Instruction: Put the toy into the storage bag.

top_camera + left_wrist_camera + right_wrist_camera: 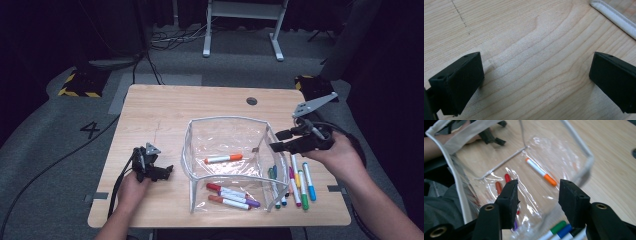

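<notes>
A clear plastic pouch with white piping (pixel 227 118) stands open in the middle of the wooden table (pixel 160 110). An orange-capped white marker (pixel 223 158) lies inside it, and a few more markers (pixel 232 196) lie in its front part. Several loose markers (pixel 300 182) lie on the table right of the pouch. My right gripper (pixel 276 140) hovers above the pouch's right rim, open, with nothing between its jaws. The right gripper view looks over that gripper (pixel 538 192) down at the orange marker (pixel 540 172). My left gripper (pixel 167 172) rests open on the table left of the pouch.
A round cable hole (pixel 251 101) sits near the table's far edge. In the left gripper view the pouch's white trim (pixel 616 18) crosses the top right corner above bare wood. Beyond the table are cables and a white desk frame (pixel 242 10).
</notes>
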Demonstrator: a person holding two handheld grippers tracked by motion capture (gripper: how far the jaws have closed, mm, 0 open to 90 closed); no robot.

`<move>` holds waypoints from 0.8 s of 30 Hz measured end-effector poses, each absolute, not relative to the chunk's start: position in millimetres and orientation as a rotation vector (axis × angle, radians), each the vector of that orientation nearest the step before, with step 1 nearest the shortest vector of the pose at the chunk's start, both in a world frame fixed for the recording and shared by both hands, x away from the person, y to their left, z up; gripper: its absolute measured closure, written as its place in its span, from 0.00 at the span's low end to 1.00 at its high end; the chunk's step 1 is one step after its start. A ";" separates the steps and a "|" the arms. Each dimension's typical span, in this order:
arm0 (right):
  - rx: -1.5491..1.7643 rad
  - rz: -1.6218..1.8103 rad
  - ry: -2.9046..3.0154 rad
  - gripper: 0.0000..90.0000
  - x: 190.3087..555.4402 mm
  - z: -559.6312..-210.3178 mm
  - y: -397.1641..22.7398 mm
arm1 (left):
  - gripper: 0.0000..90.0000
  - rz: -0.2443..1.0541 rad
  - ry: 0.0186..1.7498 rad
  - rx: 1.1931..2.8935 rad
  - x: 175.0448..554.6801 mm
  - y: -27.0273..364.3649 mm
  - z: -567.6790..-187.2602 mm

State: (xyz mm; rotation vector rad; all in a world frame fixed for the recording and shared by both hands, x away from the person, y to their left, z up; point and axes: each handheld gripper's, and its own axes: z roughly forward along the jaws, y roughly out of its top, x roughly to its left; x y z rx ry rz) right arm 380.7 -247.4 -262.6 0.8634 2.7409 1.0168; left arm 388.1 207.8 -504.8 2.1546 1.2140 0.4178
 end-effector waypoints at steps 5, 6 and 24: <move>0.961 1.014 2.673 0.56 380.5 -265.8 -279.1 | 0.00 0.417 1.214 2.156 388.2 207.8 -504.8; 0.988 1.011 2.657 0.57 380.6 -267.3 -286.6 | 0.00 0.416 1.214 2.155 388.2 207.8 -504.8; 1.401 0.897 2.416 0.21 382.2 -343.6 -375.4 | 0.00 0.421 1.224 2.147 391.6 219.2 -505.0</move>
